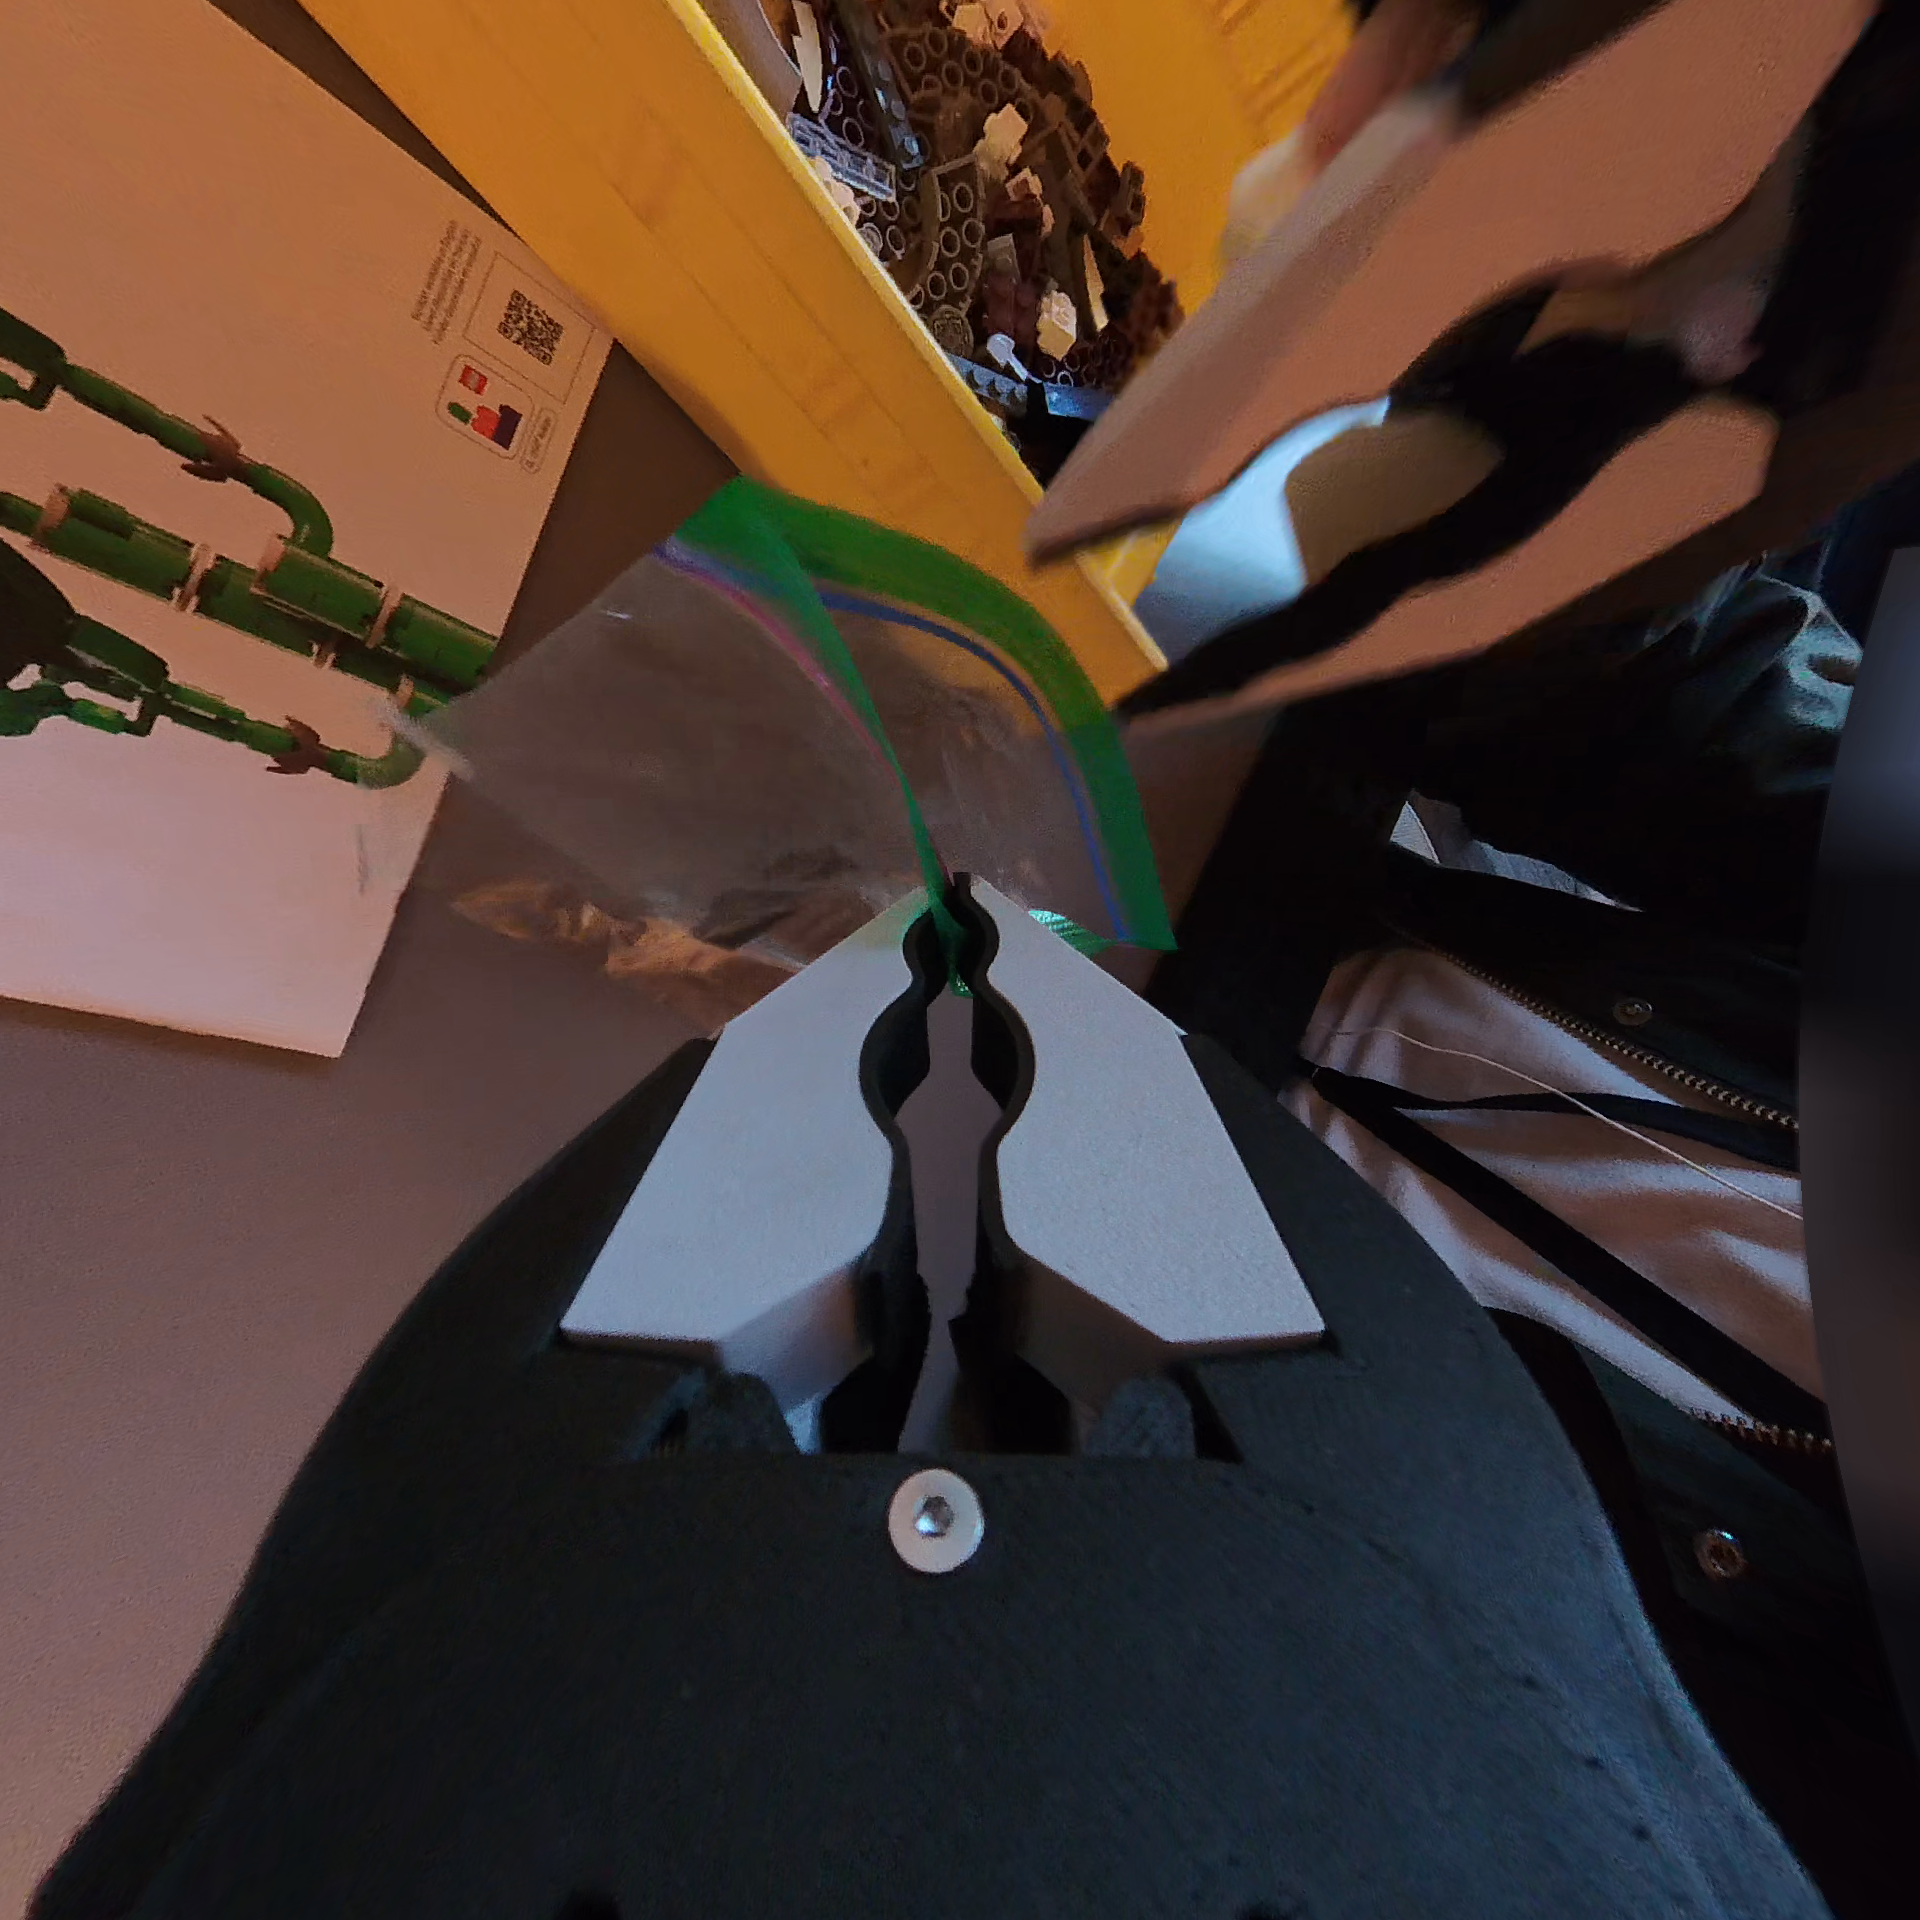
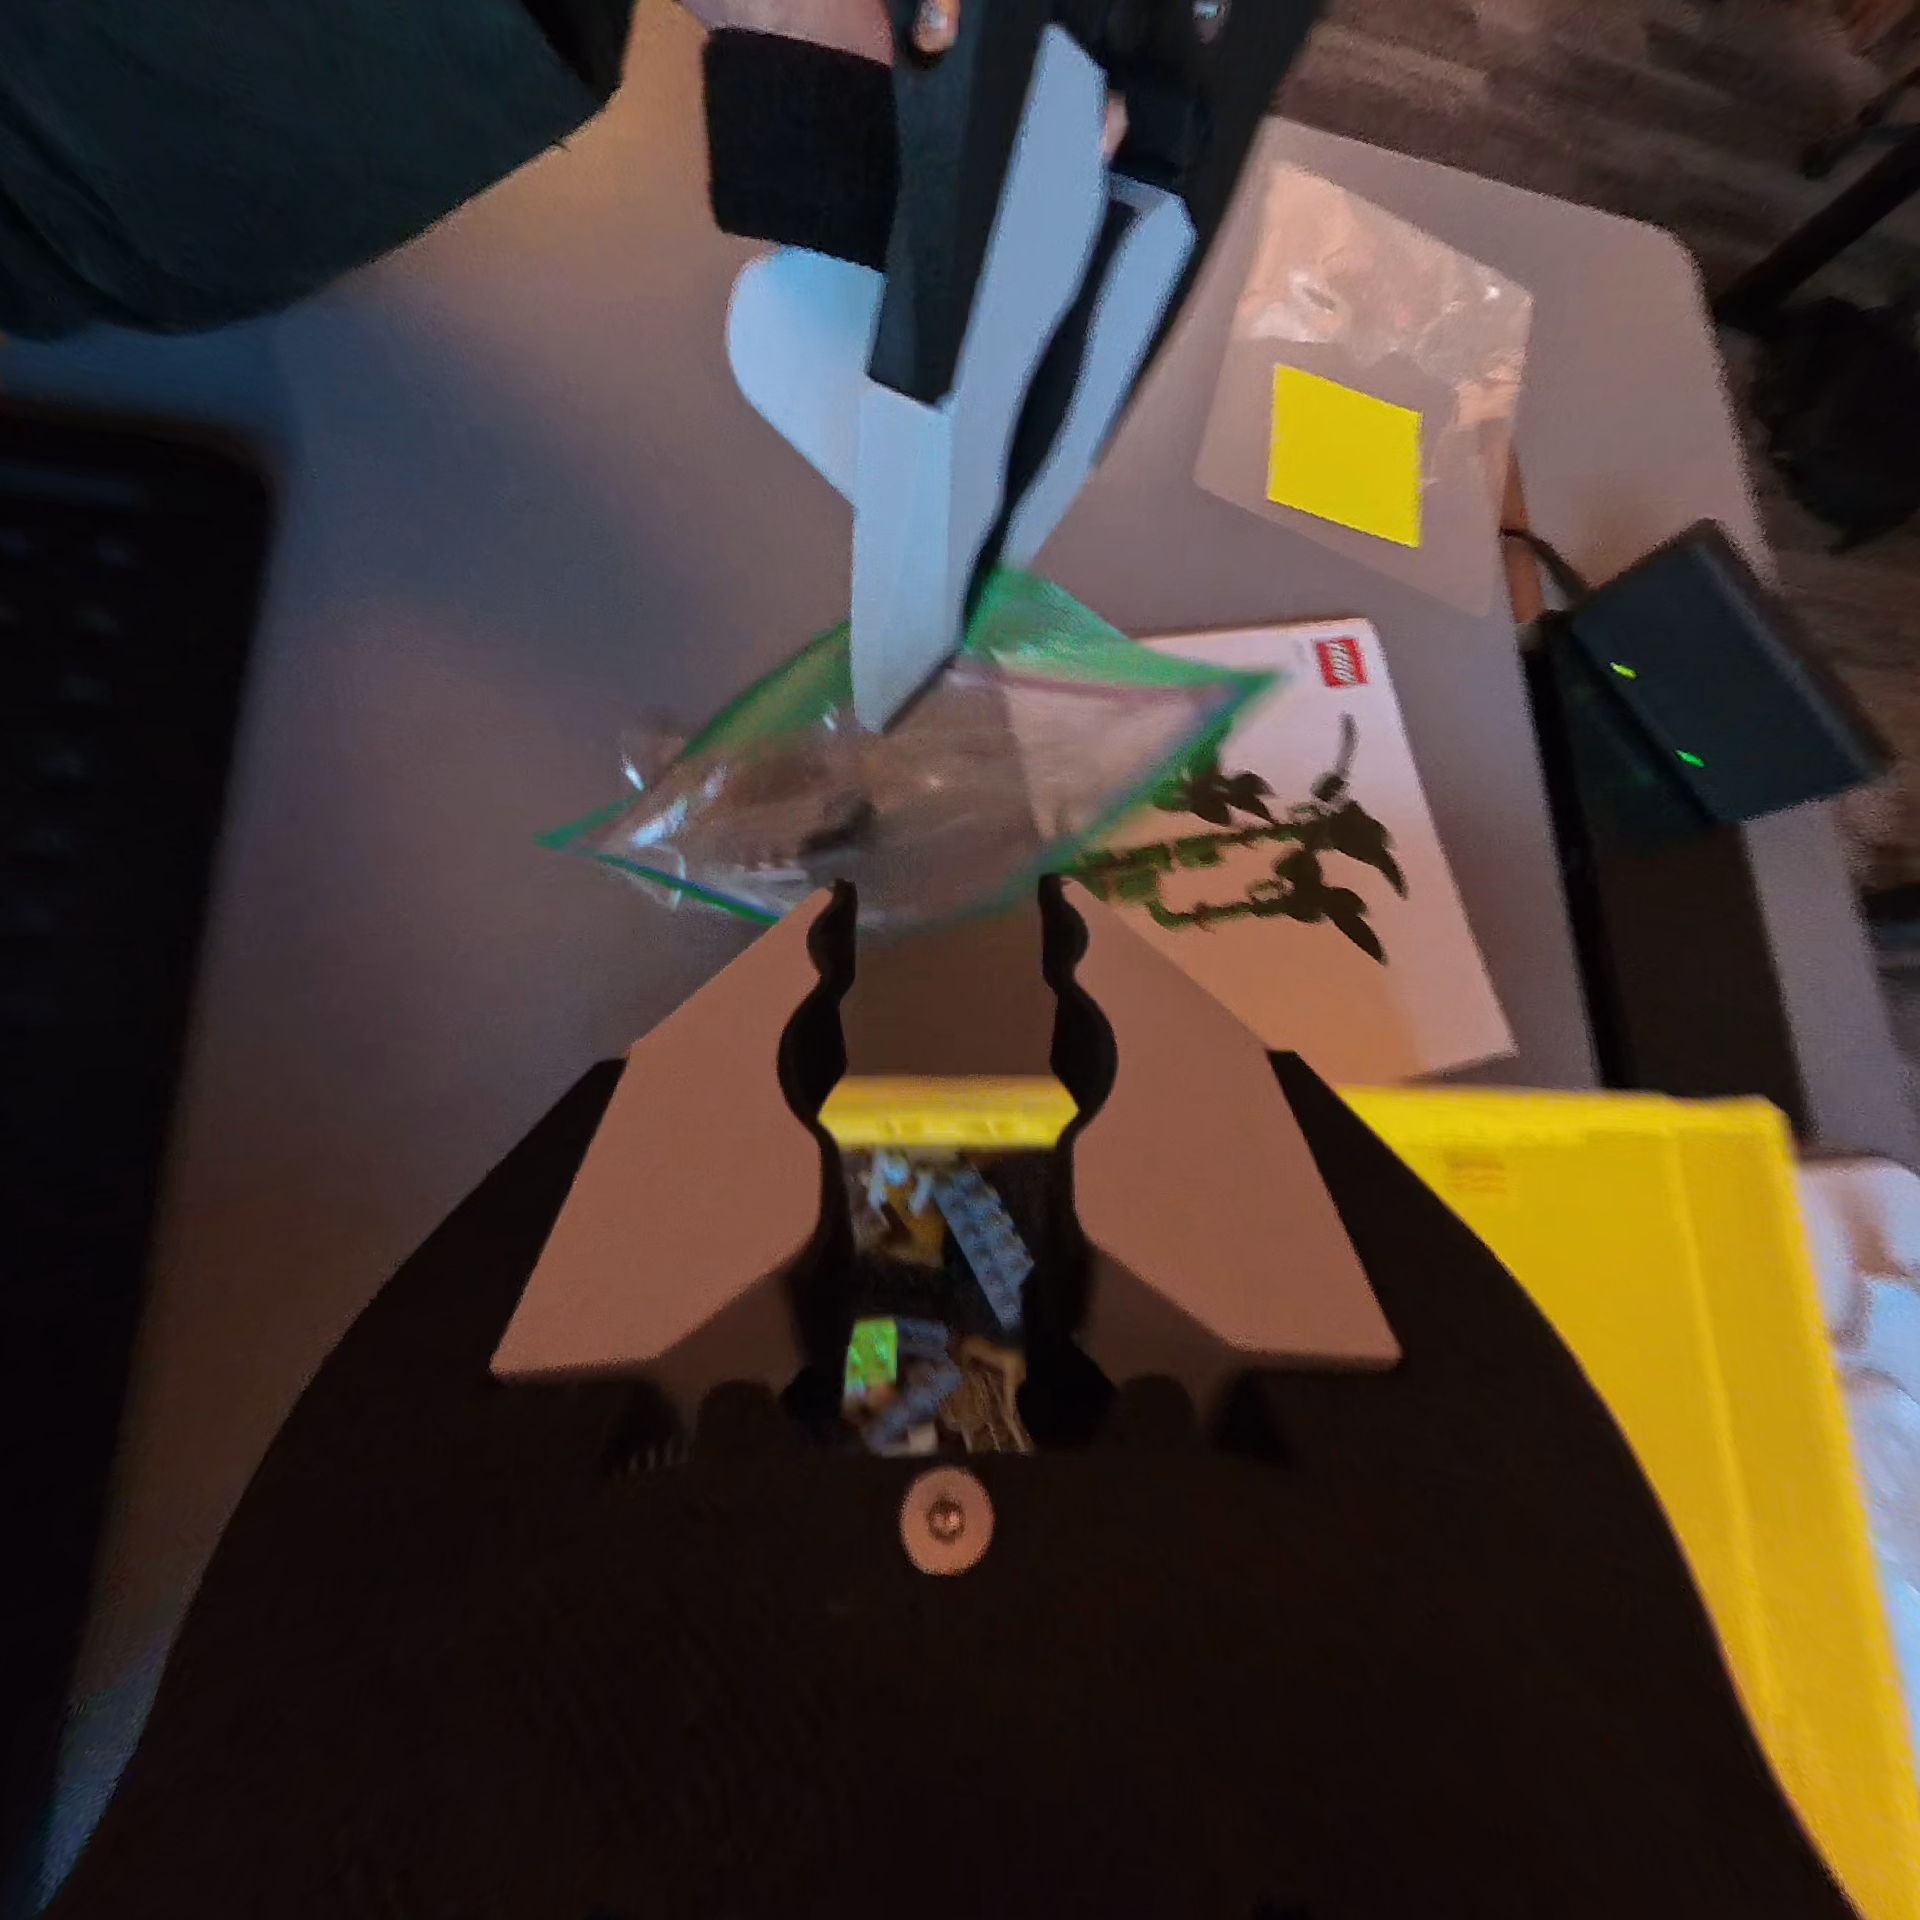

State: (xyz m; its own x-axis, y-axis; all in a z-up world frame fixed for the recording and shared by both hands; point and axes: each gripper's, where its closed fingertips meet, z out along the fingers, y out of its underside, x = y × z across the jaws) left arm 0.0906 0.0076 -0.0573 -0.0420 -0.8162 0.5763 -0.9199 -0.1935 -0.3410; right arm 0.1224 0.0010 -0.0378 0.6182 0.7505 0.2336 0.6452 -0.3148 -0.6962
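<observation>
Left wrist view: the left gripper point(image 1: 961, 935) has its fingers point(image 1: 1049, 977) clenched on the green zip edge of a clear bag point(image 1: 727, 748), held above the surface point(image 1: 208, 1247) beside a yellow bin point(image 1: 727, 260). The right gripper point(image 2: 945, 904) hovers with fingers parted, empty, over the bin of bricks near the booklet point(image 2: 1351, 935)

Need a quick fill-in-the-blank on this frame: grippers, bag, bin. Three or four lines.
1. The left gripper is shut on the bag's ____ zip edge.
2. The right gripper is ____ and holds nothing.
3. The bricks lie in a ____ bin.
4. The booklet lies flat on the ____.

Missing words: green; open; yellow; table
</observation>
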